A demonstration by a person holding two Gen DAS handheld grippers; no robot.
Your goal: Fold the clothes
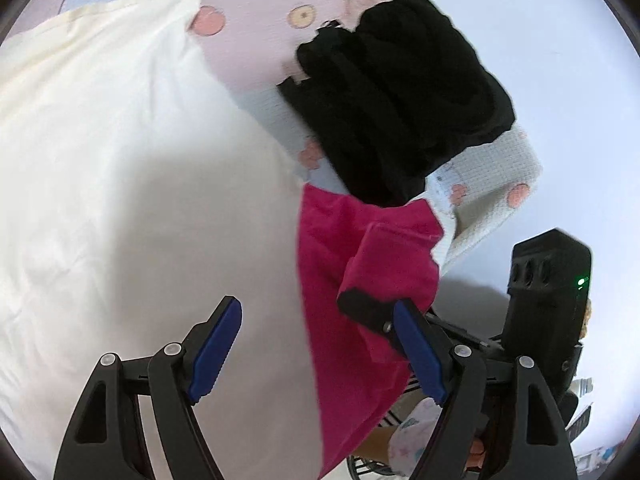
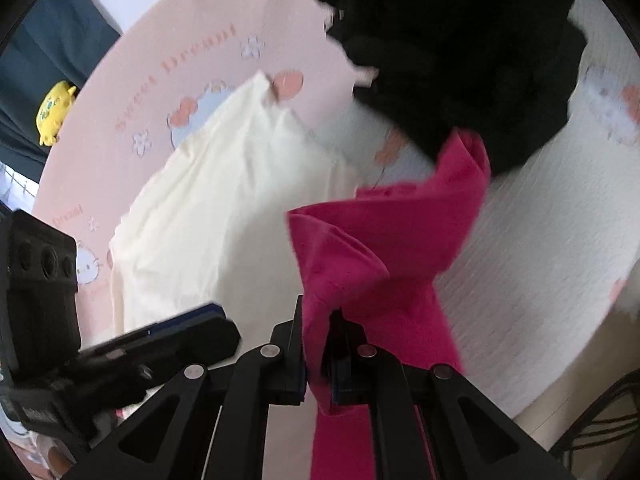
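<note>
Pink cloth [image 2: 360, 264] pinched tight in my right gripper [image 2: 318, 364], hanging off bed [image 2: 540, 280] edge. Left gripper [image 1: 320, 348] wide, holding nothing, over cream cloth [image 1: 120, 160]. Black pile [image 1: 400, 96] beyond. Only right view shows yellow toy [image 2: 54, 114].

Both fisheye views look steeply down along their own tool fingers, close above the bed [image 1: 256, 12]. Each frames the cream cloth [image 1: 120, 160], magenta garment [image 1: 360, 248] and black clothes [image 1: 400, 92]; the left tool [image 2: 168, 340] appears at the right view's lower left.
</note>
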